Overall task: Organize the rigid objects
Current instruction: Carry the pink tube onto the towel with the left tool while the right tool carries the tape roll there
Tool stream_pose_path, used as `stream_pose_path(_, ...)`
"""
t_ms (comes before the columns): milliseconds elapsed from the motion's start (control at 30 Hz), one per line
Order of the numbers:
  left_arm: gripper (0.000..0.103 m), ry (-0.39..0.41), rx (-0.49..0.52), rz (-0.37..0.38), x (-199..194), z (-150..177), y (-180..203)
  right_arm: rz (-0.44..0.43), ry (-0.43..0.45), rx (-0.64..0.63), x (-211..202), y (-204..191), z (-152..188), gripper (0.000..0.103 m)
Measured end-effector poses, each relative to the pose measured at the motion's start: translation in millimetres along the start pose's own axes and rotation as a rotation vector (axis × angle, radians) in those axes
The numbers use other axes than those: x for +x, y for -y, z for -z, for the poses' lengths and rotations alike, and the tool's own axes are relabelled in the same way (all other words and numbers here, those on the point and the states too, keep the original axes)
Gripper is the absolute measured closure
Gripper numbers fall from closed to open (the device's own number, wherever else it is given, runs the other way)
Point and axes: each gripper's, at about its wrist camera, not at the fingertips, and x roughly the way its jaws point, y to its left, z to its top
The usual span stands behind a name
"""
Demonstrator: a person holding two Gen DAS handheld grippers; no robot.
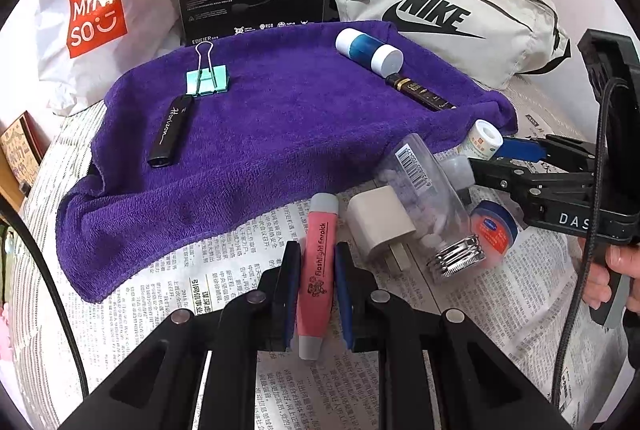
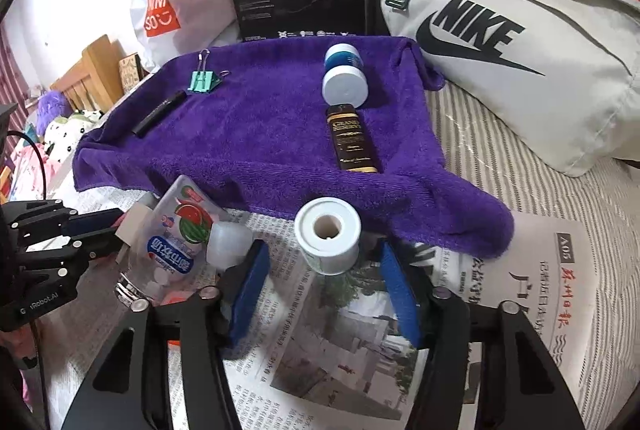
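A left gripper (image 1: 318, 270) straddles a pink tube (image 1: 318, 272) lying on newspaper (image 1: 224, 270), its blue pads (image 1: 293, 282) close at either side; whether they are actually pressing the tube cannot be told from this view. The right gripper (image 2: 326, 290) hangs with fingers wide apart around a white roll (image 2: 328, 236), touching neither side of it.

The step in hand looks like a double pick-up from the unsorted heap at the towel's near edge. On the purple towel (image 1: 280, 134) four items are already laid out: a green clip (image 1: 207, 80) and black stick (image 1: 170, 130) toward 10 o'clock, a blue-and-white bottle (image 1: 368, 50) and a dark tube (image 1: 420, 94) toward 1 o'clock. Next, judging by that layout, each gripper must close firmly, lift clear of its neighbours and carry its item to open towel; the pink tube's round, slim body may roll if pinched off-centre.

The left wrist view alone shows the white charger (image 1: 380, 222), the small blue tin (image 1: 494, 230) and a hand on the right gripper's handle at 3 o'clock. The right wrist view alone reveals the watermelon label on the clear bottle (image 2: 172, 234), the roll's hollow core, and a wooden frame and soft toys at 9 o'clock.
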Motion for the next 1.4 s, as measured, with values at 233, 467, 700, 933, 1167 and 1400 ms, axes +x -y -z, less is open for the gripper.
stream_pose_path(233, 0.086, 0.012, 0.005, -0.002, -1.2, 1.8, 0.3, 0.035, -0.008, 0.064, 6.8, -1.2, -10.5, 0.060)
stream_pose_path(467, 0.086, 0.002, -0.007, 0.030, -2.2, 0.1, -4.7, 0.032, -0.046, 0.075, -0.7, 2.8, -9.7, 0.074)
stream_pose_path(700, 0.087, 0.000, -0.033, 0.044, -4.4, 1.2, -7.9, 0.089, -0.101, 0.014, -7.8, 2.7, 5.4, 0.074)
stream_pose_path(933, 0.087, -0.049, -0.090, 0.088, -11.7, 3.4, -22.8, 0.073, -0.066, 0.002, -18.1, -0.8, 10.0, 0.074)
stream_pose_path(1167, 0.087, -0.053, -0.134, 0.074, -23.7, 6.2, -38.1, 0.040, -0.047, -0.006, -28.6, 2.7, 6.1, 0.074)
stream_pose_path(1400, 0.087, -0.020, -0.120, 0.057, -45.4, -2.6, -43.5, 0.011, -0.028, -0.017, -38.2, 7.7, -8.0, 0.074)
